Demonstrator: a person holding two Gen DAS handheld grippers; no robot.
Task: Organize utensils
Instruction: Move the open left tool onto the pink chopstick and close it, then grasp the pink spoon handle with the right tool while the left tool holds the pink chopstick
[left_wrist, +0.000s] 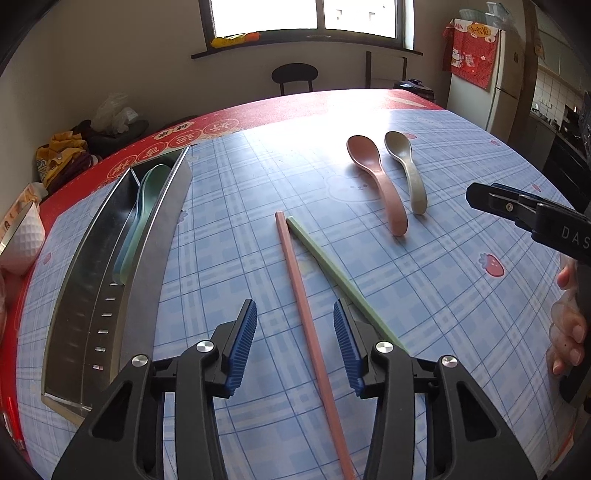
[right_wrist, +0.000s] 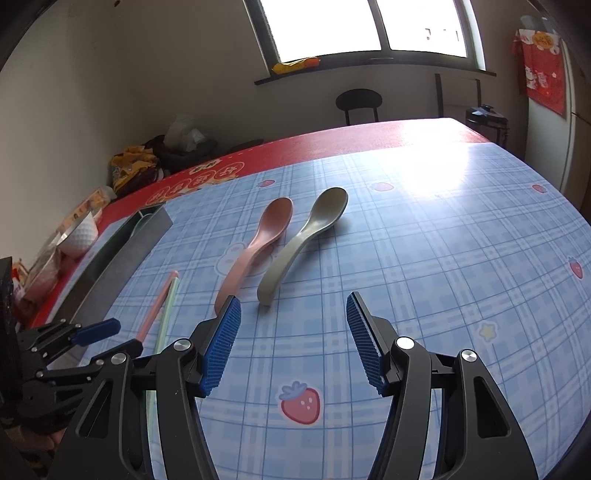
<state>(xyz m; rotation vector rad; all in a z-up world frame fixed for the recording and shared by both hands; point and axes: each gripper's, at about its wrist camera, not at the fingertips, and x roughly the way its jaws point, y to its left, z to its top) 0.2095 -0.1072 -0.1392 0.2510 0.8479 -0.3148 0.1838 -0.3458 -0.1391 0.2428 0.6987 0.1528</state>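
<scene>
At nine o'clock in the left wrist view a metal tray (left_wrist: 92, 280) is seen on the surface (left_wrist: 443, 295), with a green spoon (left_wrist: 147, 206) and a blue one beneath it lying in its far compartment. The left gripper (left_wrist: 295, 332) is held low at six o'clock, its fingers spread, with the pink chopstick (left_wrist: 299, 291) running between the pads untouched; the green chopstick (left_wrist: 332, 266) passes under the right finger. Toward one o'clock a pink spoon (left_wrist: 376, 177) and a grey spoon (left_wrist: 406, 166) lie side by side, bowls far. In the right wrist view the right gripper (right_wrist: 293, 339) is seen with fingers spread and nothing between them, the spoon handles near at eleven o'clock.
</scene>
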